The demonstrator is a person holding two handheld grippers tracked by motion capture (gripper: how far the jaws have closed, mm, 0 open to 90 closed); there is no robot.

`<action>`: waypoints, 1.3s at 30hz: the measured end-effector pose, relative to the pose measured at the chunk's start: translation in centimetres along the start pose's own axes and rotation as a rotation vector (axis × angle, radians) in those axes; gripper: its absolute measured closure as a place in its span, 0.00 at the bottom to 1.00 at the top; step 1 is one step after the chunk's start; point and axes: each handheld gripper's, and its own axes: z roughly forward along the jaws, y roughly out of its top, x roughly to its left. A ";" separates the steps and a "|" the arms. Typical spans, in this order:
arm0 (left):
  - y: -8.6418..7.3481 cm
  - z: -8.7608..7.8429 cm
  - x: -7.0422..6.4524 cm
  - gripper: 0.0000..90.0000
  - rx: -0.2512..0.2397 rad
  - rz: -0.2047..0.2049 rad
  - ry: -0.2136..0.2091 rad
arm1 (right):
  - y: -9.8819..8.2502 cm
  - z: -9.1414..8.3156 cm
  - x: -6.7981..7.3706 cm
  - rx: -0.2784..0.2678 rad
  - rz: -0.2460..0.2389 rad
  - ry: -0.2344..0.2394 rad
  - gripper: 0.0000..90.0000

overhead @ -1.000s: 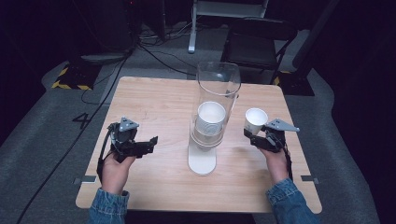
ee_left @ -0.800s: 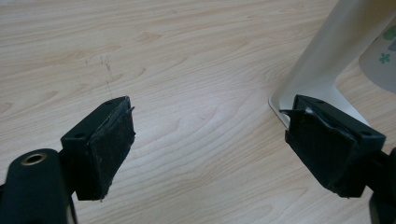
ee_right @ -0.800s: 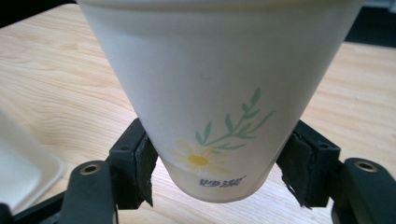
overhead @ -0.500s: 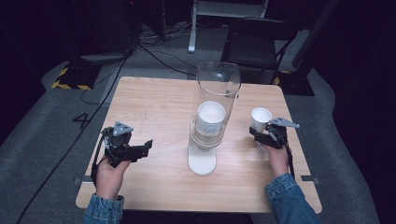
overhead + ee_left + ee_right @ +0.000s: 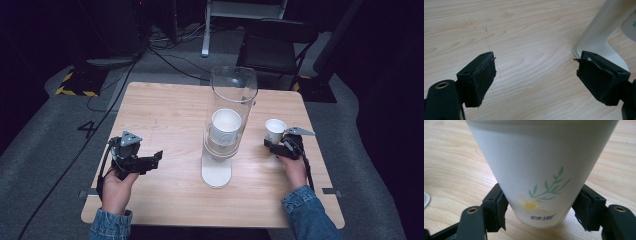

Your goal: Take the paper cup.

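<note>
A white paper cup [image 5: 275, 129] with a daisy print [image 5: 541, 165] stands upright at the table's right side. My right gripper [image 5: 274, 144] is shut on it near its base, one pad on each side [image 5: 539, 213]. At the table's middle a clear tube [image 5: 233, 95] holds a stack of white cups [image 5: 225, 128] above a white stand [image 5: 216, 173]. My left gripper [image 5: 153, 161] hovers low over the left of the table, open, with bare wood between its jaws [image 5: 536, 77]. The stand's foot [image 5: 599, 35] lies just beyond its right jaw.
The wooden table [image 5: 165, 115] has bare room at the left and back. A black chair [image 5: 275, 47] and cables [image 5: 165, 55] lie on the floor beyond the far edge. The tube stands between my two grippers.
The left gripper has drawn back a little toward the person and to the left. The right gripper still grips the cup and has shifted only slightly.
</note>
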 end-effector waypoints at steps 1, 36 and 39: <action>0.0 0.0 0.0 0.17 0.000 -0.003 0.001 | -0.1 0.1 0.0 0.008 -0.004 0.000 0.38; 0.7 1.0 -0.4 0.17 0.014 0.021 -0.020 | -1.0 0.2 0.2 0.116 -0.058 -0.006 0.19; 0.7 1.1 -0.3 0.17 0.015 0.015 -0.020 | -0.5 -0.9 0.3 0.090 -0.064 0.004 0.16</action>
